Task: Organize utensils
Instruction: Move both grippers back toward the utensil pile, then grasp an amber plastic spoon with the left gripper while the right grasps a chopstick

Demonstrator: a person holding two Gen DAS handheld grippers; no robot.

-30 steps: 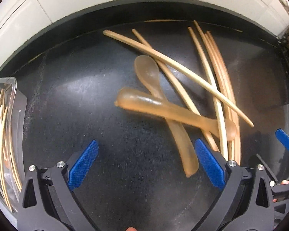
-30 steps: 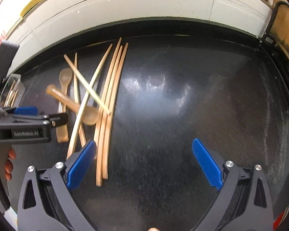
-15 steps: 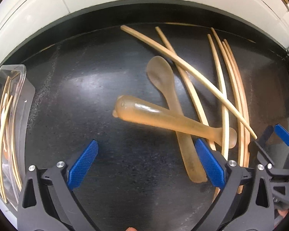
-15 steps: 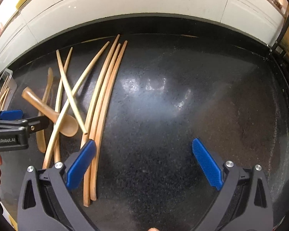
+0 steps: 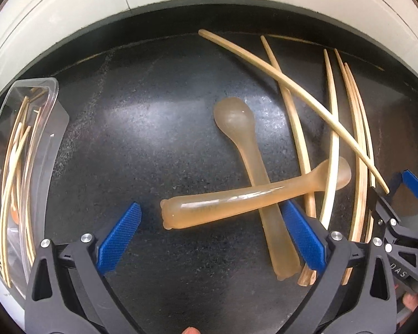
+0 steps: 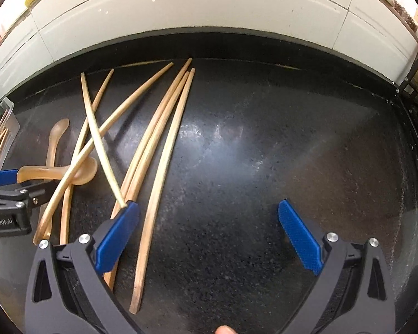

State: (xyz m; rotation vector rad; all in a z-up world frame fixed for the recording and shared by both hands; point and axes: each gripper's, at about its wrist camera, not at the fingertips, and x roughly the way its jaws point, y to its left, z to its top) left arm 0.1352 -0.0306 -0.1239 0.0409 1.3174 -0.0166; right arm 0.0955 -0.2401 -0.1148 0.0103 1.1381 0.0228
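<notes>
Black speckled countertop bears a clear plastic tray part-filled with chopsticks; right of the tray lie loose wooden chopsticks and two crossed translucent amber spoons, seemingly light, stiff, slick, best pinched mid-handle. Left gripper and right gripper gape empty.

Chopsticks scattered on the dark surface
Right gripper jaws wide apart, nothing between; two spoons crossed far left under the sticks.

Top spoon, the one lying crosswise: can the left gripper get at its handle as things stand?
Probably yes. The left gripper is open, the top spoon handle lies between its fingers, nothing covers that end, though a chopstick crosses its bowl.
</notes>
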